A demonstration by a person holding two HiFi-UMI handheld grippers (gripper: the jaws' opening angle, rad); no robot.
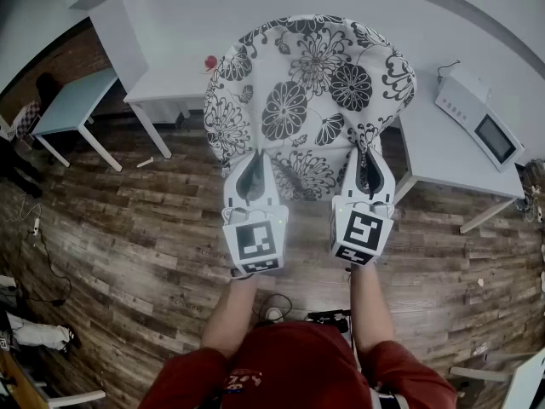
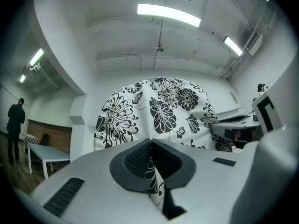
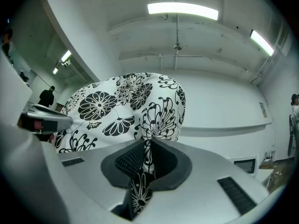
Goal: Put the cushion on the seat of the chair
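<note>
Floral cushion (image 1: 311,100) | left gripper (image 2: 150,148), right gripper (image 3: 145,148) each pinch its fabric edge | head view alone: plank floor (image 1: 153,228) | gripper views alone: ceiling lamps (image 2: 168,14)

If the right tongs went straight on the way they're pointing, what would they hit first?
The cushion: the right tongs pinch its edge, and its bulk probably fills the line ahead. What lies behind it is hidden.
</note>
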